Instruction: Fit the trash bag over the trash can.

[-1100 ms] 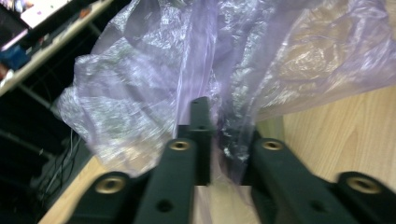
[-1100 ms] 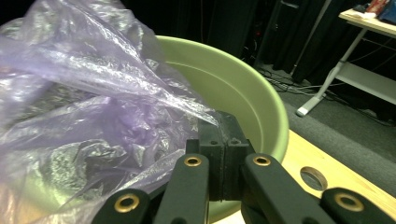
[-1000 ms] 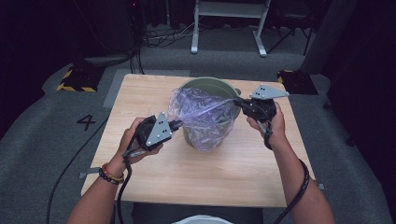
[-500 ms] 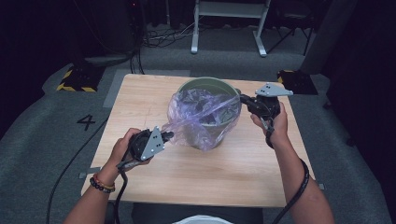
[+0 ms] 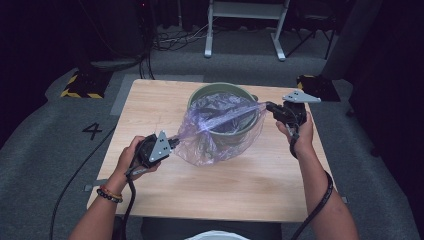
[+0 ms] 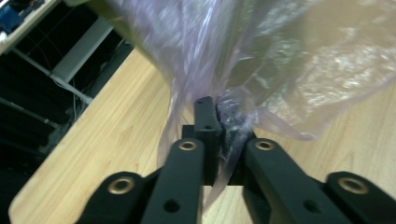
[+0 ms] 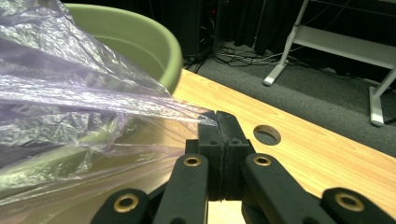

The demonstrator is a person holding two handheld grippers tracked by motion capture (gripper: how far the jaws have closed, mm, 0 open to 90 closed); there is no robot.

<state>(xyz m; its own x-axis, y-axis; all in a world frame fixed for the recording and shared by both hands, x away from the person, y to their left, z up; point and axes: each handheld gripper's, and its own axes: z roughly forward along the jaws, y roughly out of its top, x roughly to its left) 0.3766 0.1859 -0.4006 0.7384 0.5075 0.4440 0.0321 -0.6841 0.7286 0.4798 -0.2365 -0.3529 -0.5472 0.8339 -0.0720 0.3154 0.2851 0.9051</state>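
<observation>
Our left gripper (image 5: pixel 172 143) was clamped on the near-left corner of the plastic bag (image 5: pixel 215 131), and our right gripper (image 5: pixel 269 106) pinched the bag's far-right edge, so in the high view the thin purple film ran stretched between them across the green bucket (image 5: pixel 223 91). The bucket stood on the wooden table (image 5: pixel 240 185), toward its far side, with the bag draped over its mouth and down its near wall. Our left hand (image 5: pixel 131 156) sat low beside the bucket's base, our right hand (image 5: pixel 299 131) level with the rim. In the left gripper view, we saw the jaws nearly closed on a bunched fold of bag (image 6: pixel 233 126), the rest of the film billowing up over the tabletop (image 6: pixel 107 140). In the right gripper view, the jaws were pressed fully together on a thin edge of film (image 7: pixel 196 114), which fanned out leftward over the bucket's rim (image 7: pixel 168 51); a round hole (image 7: pixel 267 134) in the table lay just beyond the jaws.
</observation>
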